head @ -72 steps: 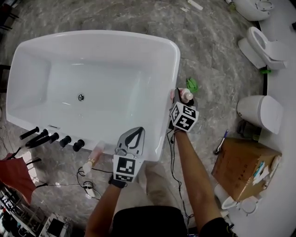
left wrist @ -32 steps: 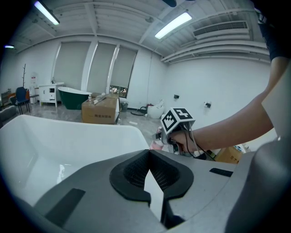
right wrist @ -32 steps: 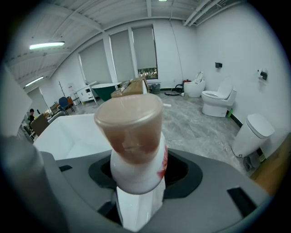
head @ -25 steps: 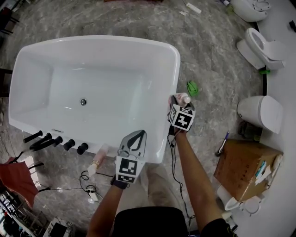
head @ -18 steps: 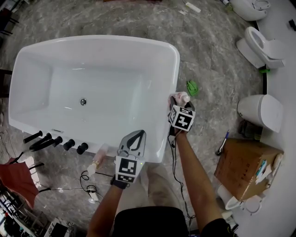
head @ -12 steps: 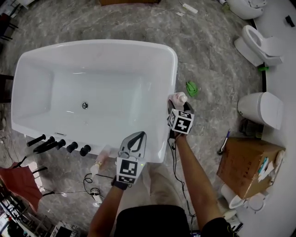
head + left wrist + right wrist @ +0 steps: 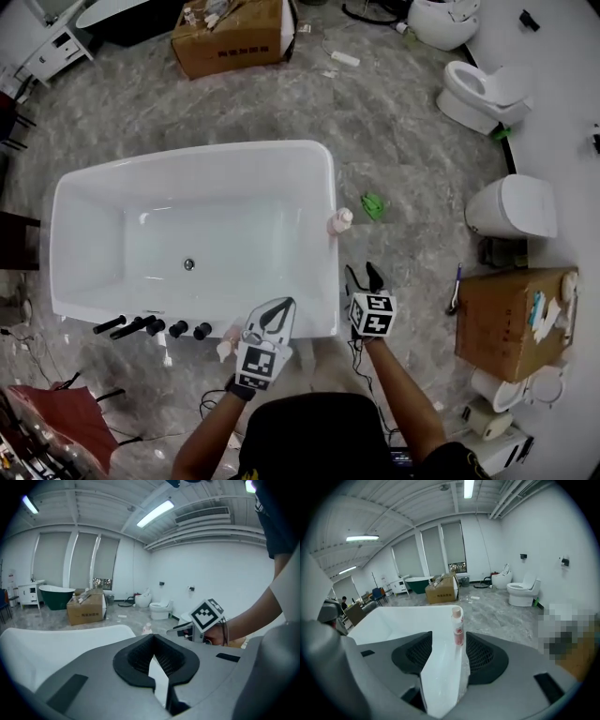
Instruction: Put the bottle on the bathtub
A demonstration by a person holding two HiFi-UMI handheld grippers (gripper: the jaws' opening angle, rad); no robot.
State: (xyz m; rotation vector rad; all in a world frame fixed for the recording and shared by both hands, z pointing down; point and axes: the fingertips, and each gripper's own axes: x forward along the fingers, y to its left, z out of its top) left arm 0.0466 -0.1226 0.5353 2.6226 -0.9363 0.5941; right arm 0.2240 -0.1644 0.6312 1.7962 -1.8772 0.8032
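Observation:
A slim pink bottle (image 7: 338, 221) with a pale cap stands upright on the right rim of the white bathtub (image 7: 319, 159). My right gripper (image 7: 365, 276) is open and empty, drawn back toward me and apart from the bottle. In the right gripper view the bottle (image 7: 458, 627) stands on the rim (image 7: 440, 681) beyond the spread jaws of that gripper (image 7: 447, 656). My left gripper (image 7: 273, 319) hangs over the tub's near rim, shut on nothing. The left gripper view shows that gripper (image 7: 153, 639) with jaws together, the bottle (image 7: 146, 629) small and far, and the right gripper (image 7: 180, 629) at right.
Black tap handles (image 7: 155, 326) line the near rim, with a second pinkish bottle (image 7: 228, 345) beside them. A green object (image 7: 374, 204) lies on the marble floor. Toilets (image 7: 483, 89) (image 7: 511, 206) and a cardboard box (image 7: 511, 314) stand at right; another box (image 7: 230, 37) stands beyond the tub.
The right gripper held the bottle beside the tub's right rim; now the bottle stands free on the rim and the gripper has opened and pulled back. The head view has drawn back.

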